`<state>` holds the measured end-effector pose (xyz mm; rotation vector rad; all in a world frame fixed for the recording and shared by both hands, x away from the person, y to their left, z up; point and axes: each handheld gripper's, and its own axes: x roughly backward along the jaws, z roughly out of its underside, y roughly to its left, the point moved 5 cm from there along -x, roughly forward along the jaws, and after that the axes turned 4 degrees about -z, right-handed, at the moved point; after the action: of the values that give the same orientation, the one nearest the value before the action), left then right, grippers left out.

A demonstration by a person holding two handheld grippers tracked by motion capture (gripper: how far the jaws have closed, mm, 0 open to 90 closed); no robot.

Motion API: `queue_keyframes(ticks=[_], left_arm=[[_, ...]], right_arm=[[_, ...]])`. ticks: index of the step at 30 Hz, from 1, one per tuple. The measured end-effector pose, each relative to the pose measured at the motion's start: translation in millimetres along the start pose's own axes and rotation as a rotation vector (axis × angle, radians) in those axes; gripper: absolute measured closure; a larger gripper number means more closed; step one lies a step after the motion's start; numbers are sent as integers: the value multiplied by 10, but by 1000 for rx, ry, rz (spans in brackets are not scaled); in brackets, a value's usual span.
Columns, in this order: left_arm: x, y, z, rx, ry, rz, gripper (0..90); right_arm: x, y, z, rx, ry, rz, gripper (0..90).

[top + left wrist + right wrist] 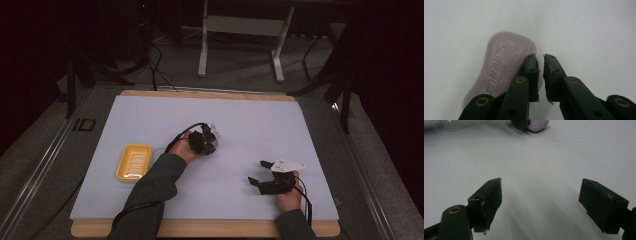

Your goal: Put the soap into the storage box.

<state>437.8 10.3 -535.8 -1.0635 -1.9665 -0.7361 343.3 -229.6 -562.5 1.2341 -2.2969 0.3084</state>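
I am looking down on a white surface [150,115] on a wooden table. A yellow dish [134,162] is sitting near the left edge, ribbed inside and holding nothing. Past the far edge, the legs of a stand [240,45] are resting on the floor. Nothing is lying between my two claws; the middle of the surface is bare.

The soap [504,65], a pale pink bar, is lying flat near the middle of the surface, somewhat toward the far edge and well right of the dish. Raised script is running along its top; I am reading something like "safegu", but the rest is blurred or hidden behind the jaw, so I cannot give the full word. In the right gripper view the soap [537,125] is peeking out at the top edge, beside something clear [461,125] that I cannot make out.

My left claw [540,75] is hanging over the soap's end with its jaws nearly together, a narrow gap between them and nothing in it. One jaw is overlapping the bar's edge; I cannot tell whether it is touching.

My right claw [541,200] is resting near the front right corner with its jaws spread wide, holding nothing over bare surface.
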Motion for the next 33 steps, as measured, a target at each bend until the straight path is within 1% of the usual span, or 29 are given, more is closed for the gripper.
queue_keyframes(ticks=[2, 3, 4, 5, 9, 10, 11, 13, 15, 16, 17, 18, 20, 22, 25, 27, 28, 30, 32, 33], left_arm=[[74, 31, -29, -11, -10, -4, 783], [74, 31, -29, -11, -10, -4, 772], [144, 73, -55, -20, -18, 0, 752], [177, 104, -67, -20, -24, 2, 733], [242, 190, -90, -7, -37, 11, 626], [242, 190, -90, -7, -37, 11, 594], [254, 236, -93, 3, -43, 30, 568], [245, 253, -90, 16, -50, 35, 532], [236, 262, -87, 16, -50, 43, 493], [205, 276, -74, 17, -40, 46, 493], [190, 283, -66, 22, -32, 43, 430], [174, 299, -53, 22, -24, 44, 424], [134, 344, -30, 42, -16, 46, 381], [102, 379, -12, 53, -12, 51, 349], [32, 403, 20, 49, 9, 46, 304], [0, 404, 34, 36, 19, 55, 290], [-15, 407, 41, 32, 28, 50, 279], [-33, 414, 50, 38, 27, 54, 268], [-41, 435, 54, 57, 15, 65, 266], [-49, 442, 55, 60, 11, 70, 266]], right_arm=[[0, 0, 0, 0, 0, 0, 203], [0, 0, 0, 0, 0, 0, 203], [-1, -2, 0, -1, 0, 1, 207], [-1, -1, 0, 0, 0, 1, 207], [-2, 0, 0, 2, 3, 1, 208], [-2, 0, 0, 2, 3, 1, 208], [-2, -1, 0, 1, 2, 0, 207], [-2, -1, 0, 1, 1, 0, 208], [-3, -1, 0, 1, 1, -1, 207], [-3, -2, 0, 1, 0, -1, 207], [-2, -1, 0, -1, 0, -1, 207], [-3, -1, 0, 0, 0, -1, 207], [-2, -1, 0, 1, 1, -1, 208], [-2, -1, 0, 2, 2, -1, 207], [-4, -2, 0, 2, 1, -2, 207], [-5, -3, -1, 1, 2, -3, 206], [-5, -3, 0, 1, 2, -3, 206], [-6, -2, 0, 2, 4, -3, 207], [-7, -2, 0, 3, 5, -3, 207], [-8, -1, 0, 3, 5, -3, 207]])
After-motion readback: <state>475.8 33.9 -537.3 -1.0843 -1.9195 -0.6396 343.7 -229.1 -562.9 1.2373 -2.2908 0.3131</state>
